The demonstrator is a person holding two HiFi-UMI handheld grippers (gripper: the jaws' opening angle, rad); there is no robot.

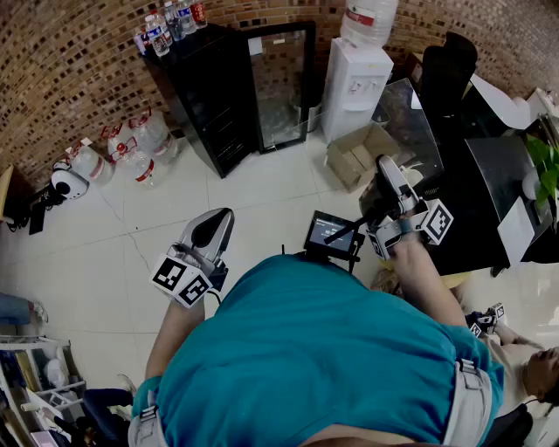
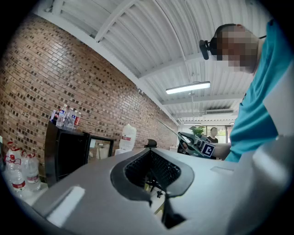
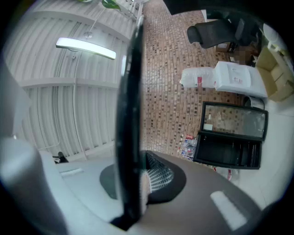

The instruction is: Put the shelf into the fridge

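1. Right hand-held gripper [image 1: 385, 168] is clenched on the shelf [image 1: 412, 122], a clear glass pane with a dark rim. In the right gripper view the rim runs edge-on up between the jaws, which pinch it at its lower end.
2. The shelf is in the air, slanting up and away from the person. From the head view it hangs over the floor [image 1: 262, 201] between the cardboard box [image 1: 356, 154] and the black table [image 1: 493, 196].
3. The shelf is well apart from the fridge [image 1: 205, 96], which stands against the brick wall [image 1: 70, 79] ahead and to the left.
4. The fridge is a black cabinet with a glass door [image 1: 281, 83] on its right side and small bottles [image 1: 166, 26] on its top.
5. Left hand-held gripper [image 1: 220, 218] is clenched with nothing in it. Its view shows the two jaws pressed together, with only the room beyond them.
6. The left hand-held gripper is held low in front of the person's teal shirt [image 1: 323, 349], pointing towards the fridge and apart from the shelf.
7. A white water dispenser [image 1: 356, 83] stands just right of the glass door, with the box on the floor in front of it.
8. Several large water jugs [image 1: 131, 148] sit on the floor left of the fridge.
9. A dark chair [image 1: 447, 74] stands beyond the table.
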